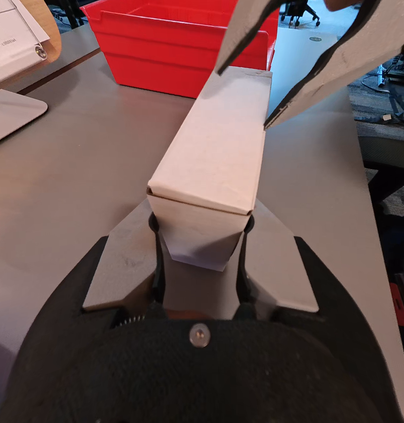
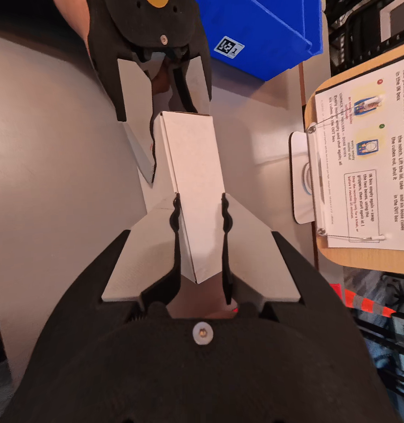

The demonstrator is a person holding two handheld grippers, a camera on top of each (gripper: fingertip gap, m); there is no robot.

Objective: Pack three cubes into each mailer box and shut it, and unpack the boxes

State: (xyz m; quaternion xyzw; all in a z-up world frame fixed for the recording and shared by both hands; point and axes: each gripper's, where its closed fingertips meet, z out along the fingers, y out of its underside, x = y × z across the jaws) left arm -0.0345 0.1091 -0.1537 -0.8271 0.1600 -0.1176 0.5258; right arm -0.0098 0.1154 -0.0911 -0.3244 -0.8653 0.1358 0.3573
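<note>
A shut white mailer box point(image 1: 214, 155) is held between both grippers above the grey table point(image 1: 82, 148). My left gripper point(image 1: 202, 219) is shut on the box's near end, one finger on each side. In the left wrist view my right gripper point(image 1: 243, 98) comes in from the upper right and straddles the far end. In the right wrist view the box point(image 2: 194, 178) runs between the fingers of my right gripper point(image 2: 200, 199), which press on both of its sides. One left gripper finger point(image 2: 141, 155) lies along the box's far end. No cubes are in view.
A red bin point(image 1: 162, 57) stands on the table just behind the box. A blue bin point(image 2: 265, 34) with a square marker tag sits beyond the left gripper. A printed sheet on a wooden stand point(image 2: 368, 160) is to the side. The table edge point(image 1: 365, 183) runs along the right. There is about 7 centimetres between the tips of the two grippers.
</note>
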